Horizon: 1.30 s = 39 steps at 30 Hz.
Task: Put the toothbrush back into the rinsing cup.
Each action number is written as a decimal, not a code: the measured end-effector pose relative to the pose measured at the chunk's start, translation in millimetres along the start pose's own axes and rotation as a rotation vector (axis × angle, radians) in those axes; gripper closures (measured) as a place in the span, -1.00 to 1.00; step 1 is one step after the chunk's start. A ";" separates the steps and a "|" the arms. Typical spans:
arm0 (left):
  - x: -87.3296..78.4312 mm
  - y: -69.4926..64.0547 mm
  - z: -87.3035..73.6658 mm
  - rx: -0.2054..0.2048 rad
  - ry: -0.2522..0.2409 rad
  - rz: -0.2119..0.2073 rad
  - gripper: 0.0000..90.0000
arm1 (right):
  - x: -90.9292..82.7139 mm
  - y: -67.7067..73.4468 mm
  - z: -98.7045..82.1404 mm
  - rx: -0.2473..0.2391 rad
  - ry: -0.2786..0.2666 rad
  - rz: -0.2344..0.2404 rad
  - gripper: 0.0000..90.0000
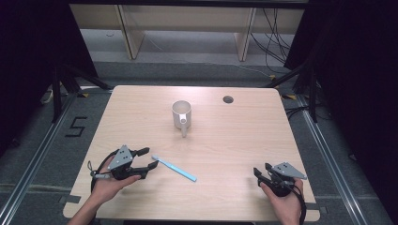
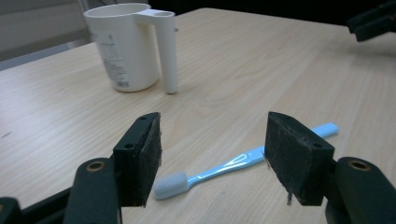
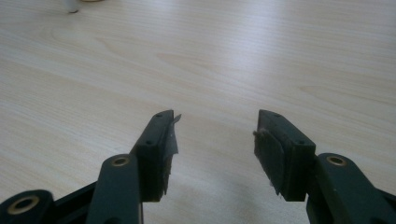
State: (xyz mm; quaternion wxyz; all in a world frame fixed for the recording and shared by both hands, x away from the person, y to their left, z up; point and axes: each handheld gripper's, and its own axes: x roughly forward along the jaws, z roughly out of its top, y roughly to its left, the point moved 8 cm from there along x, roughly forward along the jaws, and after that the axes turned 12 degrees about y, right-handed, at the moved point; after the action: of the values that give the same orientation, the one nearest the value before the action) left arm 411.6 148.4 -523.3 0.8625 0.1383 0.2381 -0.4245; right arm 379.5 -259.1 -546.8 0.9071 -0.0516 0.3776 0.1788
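Item 1. Pale wood-grain table with rounded corners point(image 1: 234, 140), standing on grey floor; a small round cable hole point(image 1: 228, 99) sat near its far edge.

Item 2. White plastic cup with a straight, tube-like handle point(image 1: 181, 114), upright at the table's centre, toward the far side, handle turned to the person. In the left gripper view the cup point(image 2: 126, 46) stood beyond the jaws, a printed label on its wall, well apart from the toothbrush.

Item 3. Left black two-jaw gripper with grey three-cornered top plate point(image 1: 149, 158), held in the person's left hand point(image 1: 110, 180) at the near left of the table. Jaws were spread wide, pads touching nothing; they opened toward the brush head, which lay just beside the tips.

Item 4. Right black two-jaw gripper with grey top plate point(image 1: 261, 168), held in the right hand point(image 1: 286, 201) at the near right corner. Jaws were spread wide over bare tabletop, nothing between them point(image 3: 215, 135).

Item 5. Light-blue plastic toothbrush with pale head point(image 1: 174, 168), lying flat on the table in front of the left gripper, head nearest it, handle slanting away to the right. In the left gripper view the toothbrush point(image 2: 224, 165) lay on the wood across the gap between the pads, untouched by either.
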 end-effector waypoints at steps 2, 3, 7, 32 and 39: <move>1.9 -2.1 2.6 0.054 0.036 -0.018 -0.19 | -0.4 2.4 -1.4 0.015 0.011 0.003 0.07; 3.2 -3.1 4.2 0.085 0.054 -0.028 -0.19 | 0.2 -0.6 -0.2 -0.024 -0.001 -0.013 0.07; 7.1 -9.3 8.4 0.224 0.152 -0.082 -0.18 | 0.7 1.4 -1.3 -0.027 0.016 0.000 0.06; 53.1 -26.4 26.5 0.705 0.612 -0.365 0.11 | 5.5 10.0 -4.5 -0.007 0.059 0.043 0.04; 63.9 -30.9 23.7 0.757 0.655 -0.400 0.23 | 6.1 9.7 -4.5 -0.031 0.066 0.048 0.04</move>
State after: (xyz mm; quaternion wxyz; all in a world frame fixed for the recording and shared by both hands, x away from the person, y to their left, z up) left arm 427.5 76.8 -538.1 0.5351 0.5167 0.3467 -0.5715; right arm 377.0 -249.4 -553.9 0.8886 -0.0623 0.4057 0.2046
